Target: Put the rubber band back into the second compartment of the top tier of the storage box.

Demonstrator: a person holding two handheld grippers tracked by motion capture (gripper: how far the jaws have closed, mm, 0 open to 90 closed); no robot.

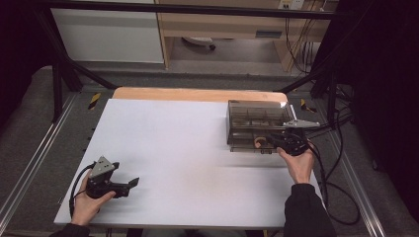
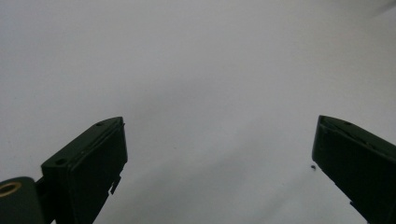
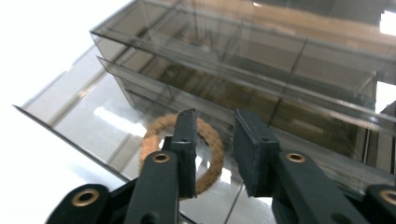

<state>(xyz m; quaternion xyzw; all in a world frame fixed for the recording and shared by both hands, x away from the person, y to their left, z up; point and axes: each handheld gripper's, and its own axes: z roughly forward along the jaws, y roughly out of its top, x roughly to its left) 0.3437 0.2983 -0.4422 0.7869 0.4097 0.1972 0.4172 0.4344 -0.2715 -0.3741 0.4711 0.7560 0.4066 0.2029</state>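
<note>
A smoky clear drawer box (image 1: pixel 257 116) stands at the right of the white table sheet (image 1: pixel 188 148). Its lowest drawer (image 3: pixel 88 116) is pulled out toward me, and a tan rope ring (image 1: pixel 259 142) lies flat in it. My right gripper (image 1: pixel 273 139) reaches into that drawer from the front. In the right gripper view the jaws (image 3: pixel 215 116) stand a little apart, astride the near right rim of the ring (image 3: pixel 148 140), without clearly pinching it. My left gripper (image 1: pixel 133 181) rests near the front left corner, open wide over bare sheet (image 2: pixel 219 121), holding nothing.
A strip of wooden tabletop (image 1: pixel 197 94) shows beyond the sheet. Black cables (image 1: pixel 341 197) loop off the table's right edge by my right forearm. Metal rails run along both sides of the table, and a desk stands farther back.
</note>
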